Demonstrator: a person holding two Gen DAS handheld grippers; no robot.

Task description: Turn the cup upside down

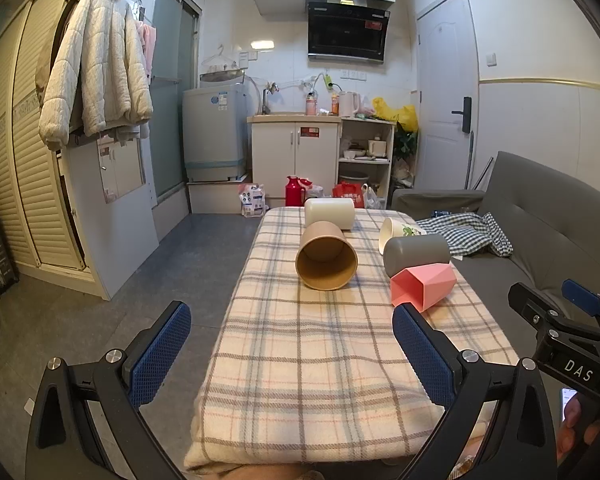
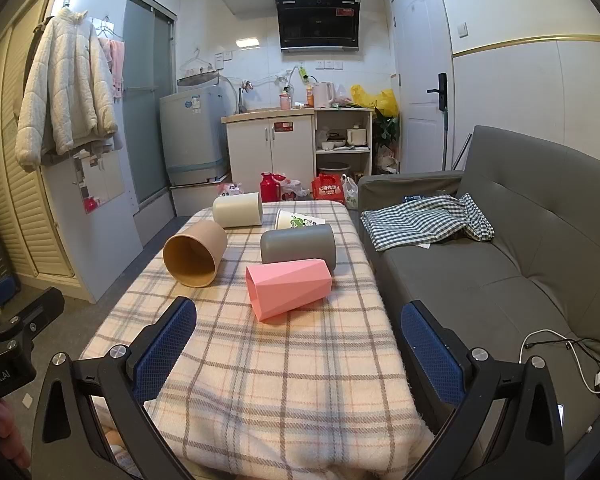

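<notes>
Several cups lie on their sides on a plaid-covered table (image 1: 300, 360) (image 2: 280, 380). A brown paper cup (image 1: 326, 255) (image 2: 195, 253) opens toward me. A pink faceted cup (image 1: 423, 286) (image 2: 289, 289), a grey cup (image 1: 416, 253) (image 2: 299, 245), a cream cup (image 1: 329, 213) (image 2: 238, 209) and a white printed cup (image 1: 396, 232) (image 2: 298, 222) lie behind. My left gripper (image 1: 292, 354) is open and empty over the table's near end. My right gripper (image 2: 300, 354) is open and empty, just short of the pink cup.
A grey sofa (image 2: 500, 272) with a checked cloth (image 2: 428, 220) and a white cable (image 2: 560, 344) runs along the table's right side. Floor lies to the left (image 1: 172, 272). Kitchen cabinets (image 1: 296, 152) and red bags stand beyond the far end.
</notes>
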